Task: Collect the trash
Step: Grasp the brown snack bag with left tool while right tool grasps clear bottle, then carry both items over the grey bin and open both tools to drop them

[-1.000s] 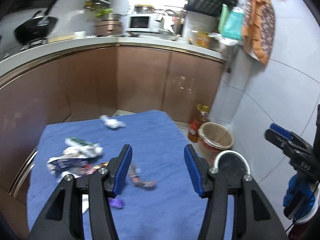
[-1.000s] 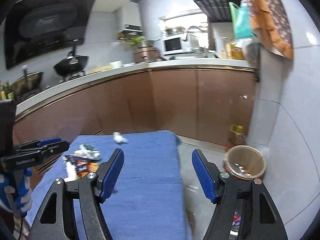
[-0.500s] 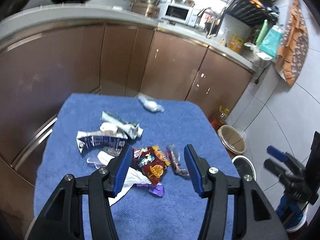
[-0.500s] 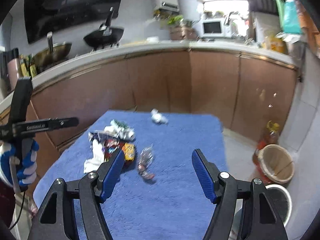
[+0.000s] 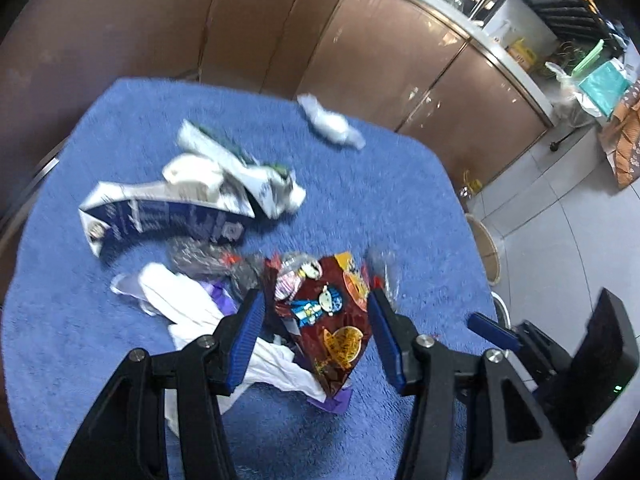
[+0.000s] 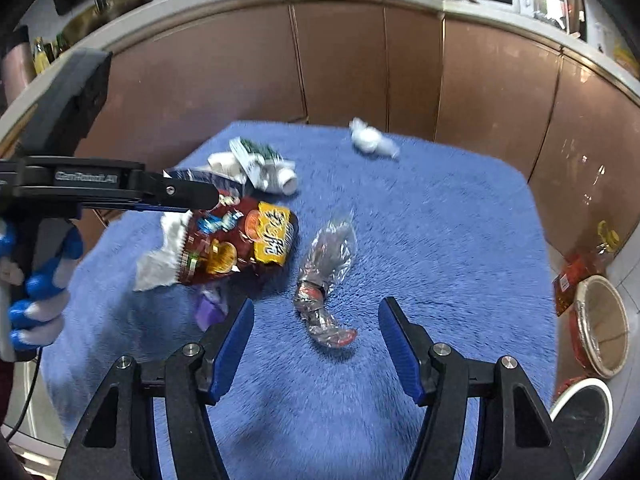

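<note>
The left gripper (image 5: 316, 320) stood open above a red snack bag (image 5: 324, 316), its 2 pads astride it without pressing. The right gripper (image 6: 316, 344), whose jaws had just been closing, was open too, over a crumpled clear wrapper (image 6: 326, 276). Both pieces lay mid-table on the blue towel (image 6: 440, 240), beside a torn carton (image 5: 160, 216). A white wad (image 6: 372, 142) sat near the far edge. A wicker bin (image 6: 600, 324) stood on the floor off the right edge.
</note>
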Demonstrator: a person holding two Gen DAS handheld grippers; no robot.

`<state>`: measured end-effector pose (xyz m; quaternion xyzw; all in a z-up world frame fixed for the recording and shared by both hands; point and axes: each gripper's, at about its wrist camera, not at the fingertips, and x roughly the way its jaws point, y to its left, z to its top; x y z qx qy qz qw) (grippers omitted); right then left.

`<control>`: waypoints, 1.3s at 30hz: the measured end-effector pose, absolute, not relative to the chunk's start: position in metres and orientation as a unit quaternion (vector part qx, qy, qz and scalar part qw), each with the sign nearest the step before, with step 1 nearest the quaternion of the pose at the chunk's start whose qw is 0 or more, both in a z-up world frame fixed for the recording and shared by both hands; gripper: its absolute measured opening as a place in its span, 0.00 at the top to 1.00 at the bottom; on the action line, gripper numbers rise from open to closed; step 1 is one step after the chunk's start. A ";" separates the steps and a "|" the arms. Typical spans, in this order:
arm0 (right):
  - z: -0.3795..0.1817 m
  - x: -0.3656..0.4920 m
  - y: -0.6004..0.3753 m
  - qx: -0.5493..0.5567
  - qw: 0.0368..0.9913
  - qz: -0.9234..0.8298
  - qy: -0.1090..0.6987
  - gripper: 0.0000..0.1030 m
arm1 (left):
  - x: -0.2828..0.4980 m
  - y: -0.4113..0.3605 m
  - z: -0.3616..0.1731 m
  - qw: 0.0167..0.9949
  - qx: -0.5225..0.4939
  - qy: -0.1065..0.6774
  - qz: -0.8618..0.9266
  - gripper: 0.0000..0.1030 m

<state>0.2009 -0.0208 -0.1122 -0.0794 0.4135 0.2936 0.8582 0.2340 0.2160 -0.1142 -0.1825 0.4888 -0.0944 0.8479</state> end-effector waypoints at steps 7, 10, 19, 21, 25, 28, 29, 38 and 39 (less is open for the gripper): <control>-0.146 0.226 -0.011 -0.088 0.841 0.294 0.446 0.57 | 0.244 0.205 -0.130 0.834 -0.192 0.504 -0.116 0.63; -0.154 0.233 -0.011 -0.081 0.832 0.306 0.456 0.68 | 0.247 0.198 -0.132 0.833 -0.188 0.507 -0.119 0.70; -0.150 0.229 -0.031 -0.062 0.827 0.318 0.459 0.87 | 0.251 0.183 -0.133 0.833 -0.203 0.496 -0.138 0.94; -0.147 0.227 -0.041 -0.046 0.828 0.318 0.459 0.88 | 0.249 0.179 -0.127 0.837 -0.205 0.487 -0.145 0.96; -0.139 0.219 -0.059 -0.028 0.837 0.310 0.450 0.88 | 0.241 0.171 -0.112 0.844 -0.206 0.470 -0.158 0.97; -0.132 0.209 -0.075 -0.014 0.843 0.303 0.445 0.88 | 0.234 0.167 -0.100 0.849 -0.207 0.456 -0.167 0.97; -0.130 0.205 -0.080 -0.010 0.845 0.300 0.442 0.88 | 0.232 0.166 -0.095 0.851 -0.208 0.451 -0.169 0.97; -0.085 0.167 -0.139 0.035 0.881 0.268 0.389 0.88 | 0.210 0.149 -0.051 0.870 -0.192 0.416 -0.182 0.97; -0.079 0.163 -0.150 0.043 0.887 0.259 0.381 0.88 | 0.208 0.143 -0.046 0.872 -0.187 0.413 -0.185 0.97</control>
